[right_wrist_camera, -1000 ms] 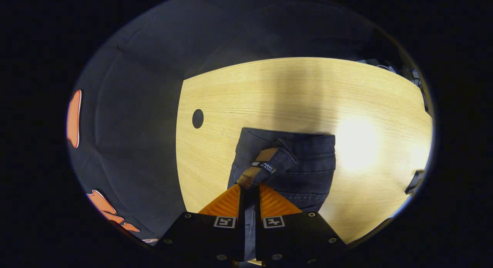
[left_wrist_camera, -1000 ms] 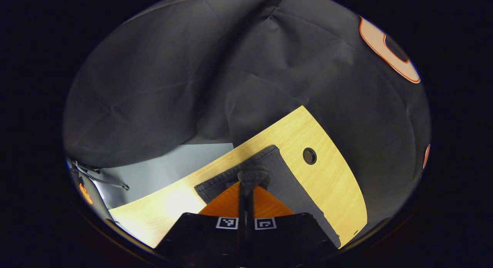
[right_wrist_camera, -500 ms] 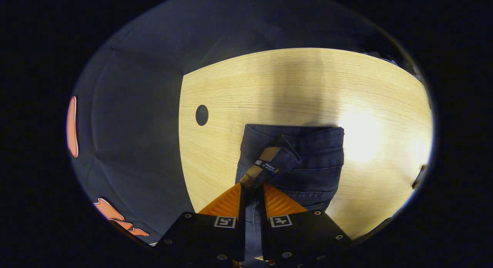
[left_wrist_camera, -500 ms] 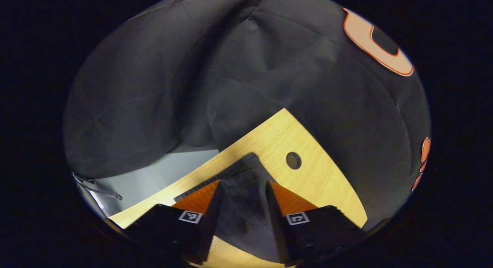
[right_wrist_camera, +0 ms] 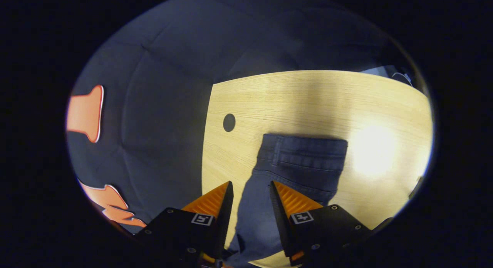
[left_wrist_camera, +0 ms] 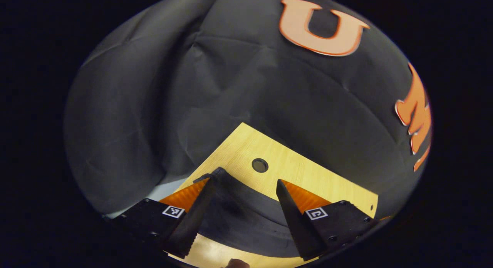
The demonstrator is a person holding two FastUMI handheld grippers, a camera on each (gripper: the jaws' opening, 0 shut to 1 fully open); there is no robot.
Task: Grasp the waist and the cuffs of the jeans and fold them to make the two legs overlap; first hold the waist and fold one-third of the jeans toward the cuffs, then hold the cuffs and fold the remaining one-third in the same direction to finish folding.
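Dark blue denim jeans [right_wrist_camera: 304,160]: lay flat on pale wooden table [right_wrist_camera: 308,98], near round cable hole [right_wrist_camera: 229,122]. Left gripper [left_wrist_camera: 243,187], right gripper [right_wrist_camera: 250,189]: jaws spread above cloth, pinching nothing. Risk judged: layers sliding askew if regripped through one thickness only.

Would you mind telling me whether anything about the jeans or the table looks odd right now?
Nothing stands out. The jeans lie flat on the table, edges fairly square, both hand-held grippers open above them.
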